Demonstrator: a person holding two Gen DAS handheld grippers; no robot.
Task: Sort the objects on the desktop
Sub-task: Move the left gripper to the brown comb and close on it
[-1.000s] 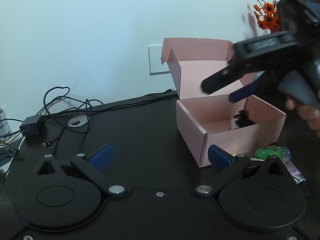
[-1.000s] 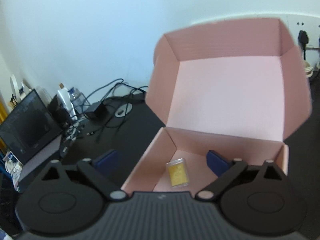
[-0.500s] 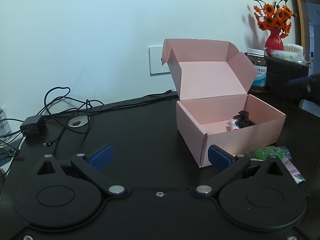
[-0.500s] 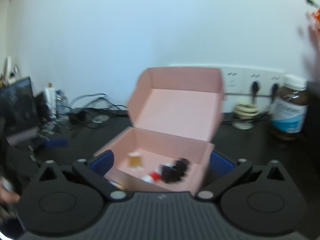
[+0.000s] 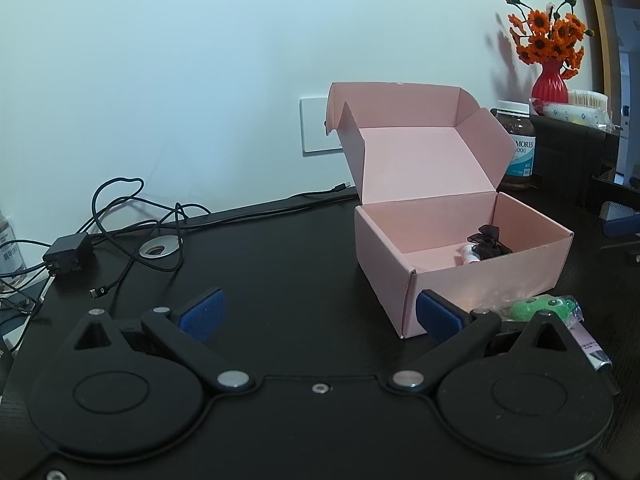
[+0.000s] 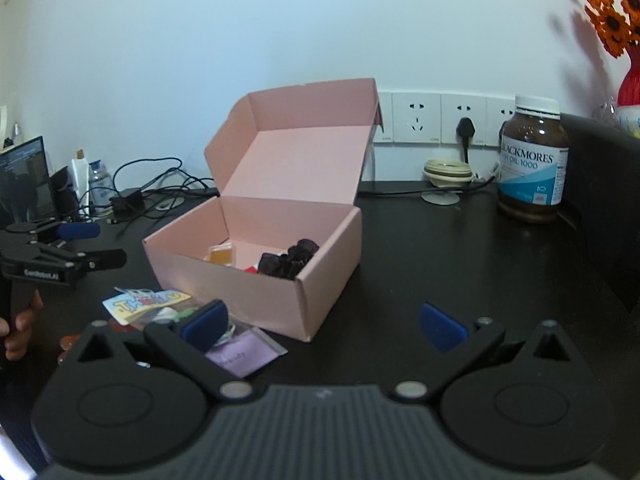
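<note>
My right gripper has pulled back out of the box, jaws just opened wide and empty; drop done. Packets lie under my left finger. Left gripper waits open, empty.

box: matt pink cardboard | desk: dark matt wood | jar: glossy brown

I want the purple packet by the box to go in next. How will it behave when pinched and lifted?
The purple packet lies flat in a clear wrapper, so it probably weighs little and may sag or bend from one edge. The glossy film looks slippery, so the pads could slide. It partly sits under the right hand-held gripper, beside other packets, which may get dragged along.
</note>
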